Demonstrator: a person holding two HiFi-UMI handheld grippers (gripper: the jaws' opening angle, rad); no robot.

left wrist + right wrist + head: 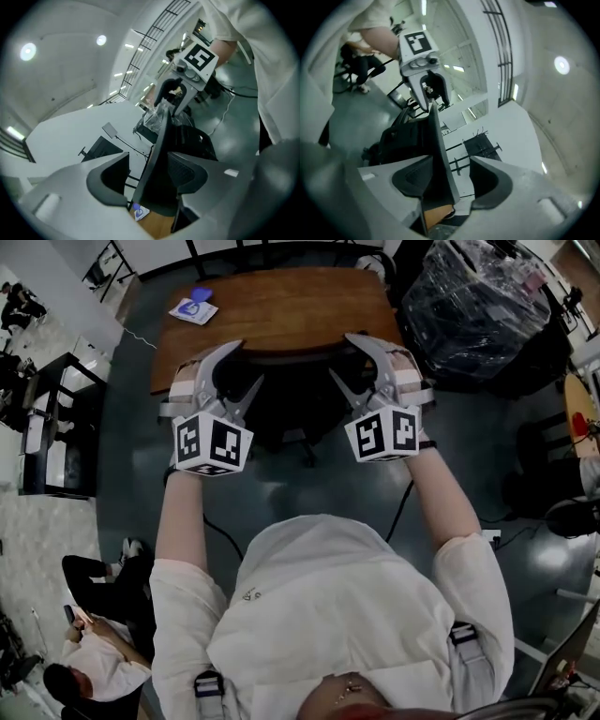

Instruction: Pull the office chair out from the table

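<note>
A black office chair [291, 404] is tucked under the brown wooden table [281, 306]. My left gripper [249, 362] is at the left edge of the chair's backrest and my right gripper [339, 355] at the right edge. Both point toward the table. In the left gripper view the thin backrest edge [157, 140] runs between the open jaws of the left gripper [147, 171], with a gap beside one pad. The right gripper view has the backrest edge [436, 140] between the jaws of the right gripper [450, 176], also open. Neither gripper presses on the chair.
A white card with a blue object [194, 310] lies on the table's left corner. A plastic-wrapped dark stack [478, 306] stands to the right. A cable [403, 502] trails on the grey floor. A seated person [94, 615] is at lower left, and dark furniture [56, 427] at the left.
</note>
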